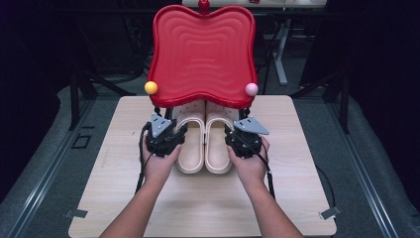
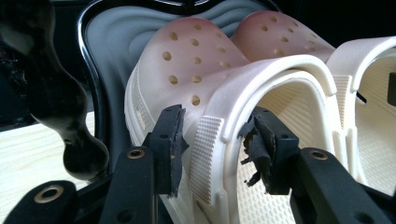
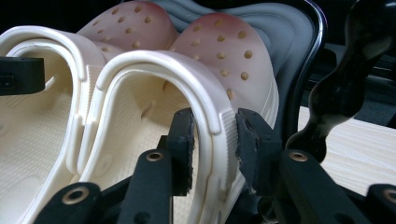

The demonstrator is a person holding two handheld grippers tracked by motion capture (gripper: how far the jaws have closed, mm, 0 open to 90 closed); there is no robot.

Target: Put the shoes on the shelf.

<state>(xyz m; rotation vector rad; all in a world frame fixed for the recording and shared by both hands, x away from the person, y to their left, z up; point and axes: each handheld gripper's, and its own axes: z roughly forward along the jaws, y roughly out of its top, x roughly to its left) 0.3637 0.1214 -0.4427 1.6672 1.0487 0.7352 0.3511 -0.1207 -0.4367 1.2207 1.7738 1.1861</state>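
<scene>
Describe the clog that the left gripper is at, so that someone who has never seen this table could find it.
Find the red wavy-edged tray standing over the far half of the wooden table. Two cream perforated clogs lie side by side with their toes under it. The wanted clog is the one on the yellow ball's side, its outer wall between the left gripper's jaws.

High view: above, facing forward and down over the counter. Gripper views: very near, low, along own jaws, from opposite sides; shared: both clogs under the red seat.
</scene>
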